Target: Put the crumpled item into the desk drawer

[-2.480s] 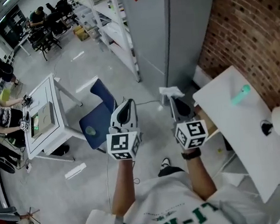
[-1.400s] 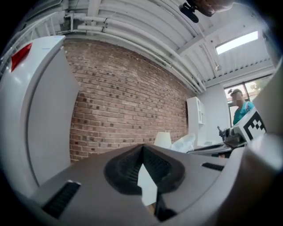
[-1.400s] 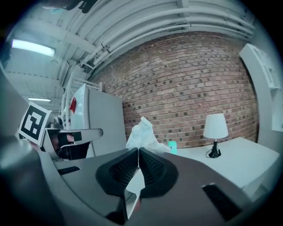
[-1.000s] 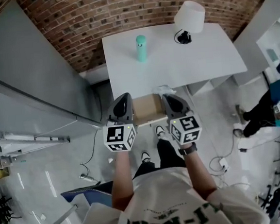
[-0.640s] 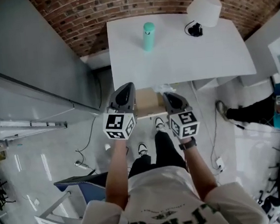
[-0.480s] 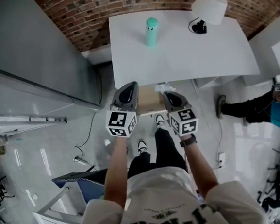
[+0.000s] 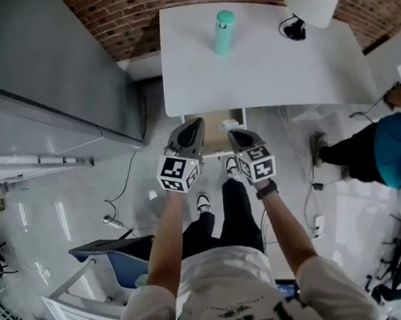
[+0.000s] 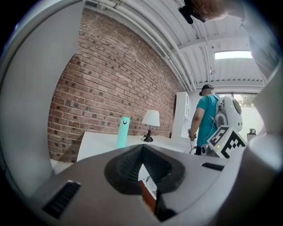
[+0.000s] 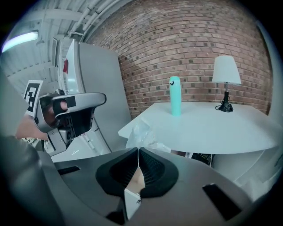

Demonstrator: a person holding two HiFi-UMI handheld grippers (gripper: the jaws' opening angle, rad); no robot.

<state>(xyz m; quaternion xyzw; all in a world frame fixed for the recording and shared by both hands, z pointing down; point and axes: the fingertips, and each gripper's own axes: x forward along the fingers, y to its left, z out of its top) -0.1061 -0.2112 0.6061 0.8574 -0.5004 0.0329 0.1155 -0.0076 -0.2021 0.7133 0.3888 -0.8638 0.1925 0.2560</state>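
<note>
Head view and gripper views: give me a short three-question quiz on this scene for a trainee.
1. True or false: the right gripper is shut on the crumpled item.
2. What stands on the desk along with the lamp? A) a teal bottle B) a red mug C) a laptop
3. Is the drawer open or closed?
Key: 1 true; 2 A; 3 open.
</note>
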